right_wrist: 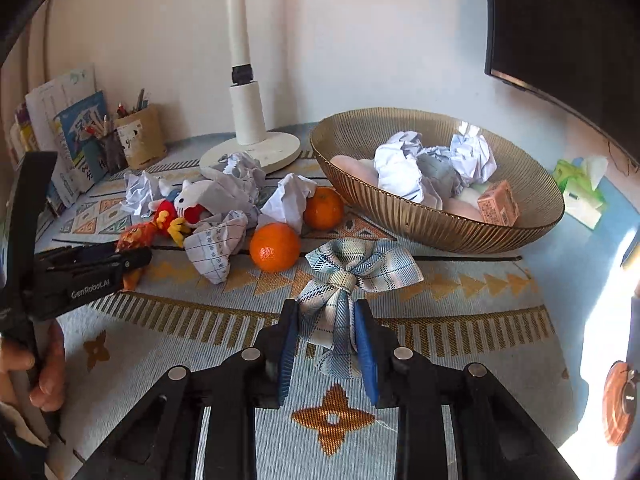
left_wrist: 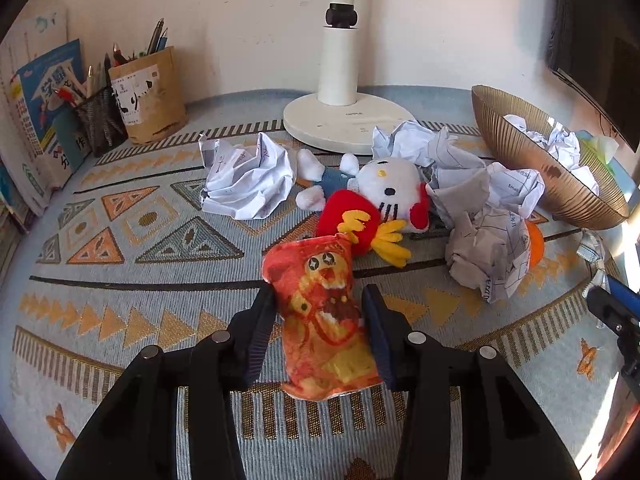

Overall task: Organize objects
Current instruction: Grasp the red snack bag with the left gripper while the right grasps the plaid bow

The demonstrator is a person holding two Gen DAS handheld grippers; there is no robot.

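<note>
My left gripper (left_wrist: 320, 312) is closed to a middling width on the orange printed pouch (left_wrist: 324, 320); both pads press its sides. The pouch runs lengthwise between the fingers, its top end reaching toward the red and yellow plush (left_wrist: 360, 232). I can't tell whether it is lifted off the patterned cloth (left_wrist: 140, 240) or resting on it.

My right gripper (right_wrist: 326, 332) is drawn in narrow on the plaid bow (right_wrist: 352, 276). The blue pads (right_wrist: 288, 344) pinch the bow's hanging tails; its loops spread out beyond the fingertips, over the cloth.

From the right wrist view, two oranges (right_wrist: 275, 247) sit just beyond the bow, one nearer, one by the rim of the gold bowl (right_wrist: 420, 220). The bowl holds crumpled paper (right_wrist: 404, 168) and a small pink carton (right_wrist: 498, 202). More crumpled sheets (left_wrist: 248, 176) lie loose around the white cat plush (left_wrist: 388, 184), in front of the lamp base (left_wrist: 340, 120).

Pen holders (left_wrist: 148, 96) and books (left_wrist: 44, 112) stand at the far left against the wall. A tissue pack (right_wrist: 580, 188) lies to the right of the bowl.
</note>
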